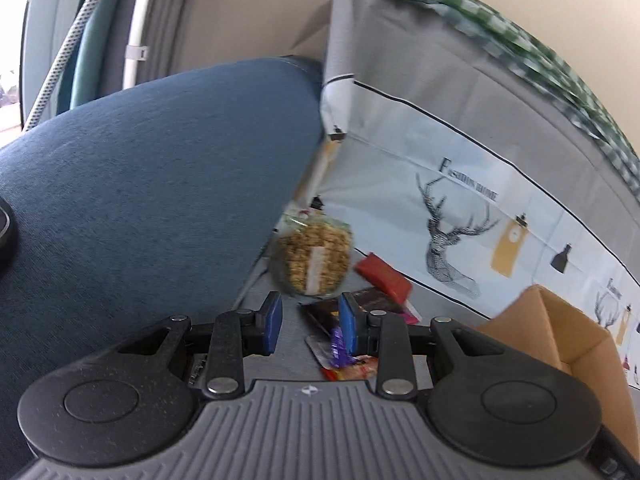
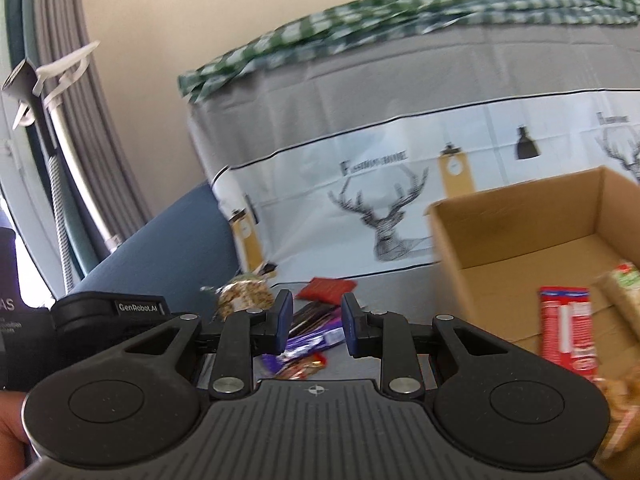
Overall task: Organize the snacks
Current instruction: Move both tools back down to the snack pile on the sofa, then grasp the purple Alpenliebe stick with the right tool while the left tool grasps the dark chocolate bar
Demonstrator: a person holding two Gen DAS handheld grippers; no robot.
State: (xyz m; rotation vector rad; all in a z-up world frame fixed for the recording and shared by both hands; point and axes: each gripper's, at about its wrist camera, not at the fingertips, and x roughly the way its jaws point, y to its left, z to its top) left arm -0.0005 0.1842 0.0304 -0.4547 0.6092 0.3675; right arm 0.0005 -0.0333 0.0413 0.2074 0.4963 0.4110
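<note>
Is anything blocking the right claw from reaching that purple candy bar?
Nothing visible does. The right gripper is open, and the purple candy bar lies just beyond its fingertips on the grey surface, with only other loose wrappers beside it.

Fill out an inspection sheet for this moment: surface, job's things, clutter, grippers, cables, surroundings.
Surface: grey tabletop, partly covered by snacks.
Job's things: clear bag of granola-like snack, red packet, dark wrapper, purple bar and orange-red wrapper lie loose on the surface; cardboard box already holds a red packet and other bags.
Clutter: nothing seen.
Grippers: left gripper and right gripper both have jaws open, empty, over the loose snacks.
Cables: braided hose by the window.
Surroundings: blue cushion, deer-print cover, green checked cloth, curtain.
</note>
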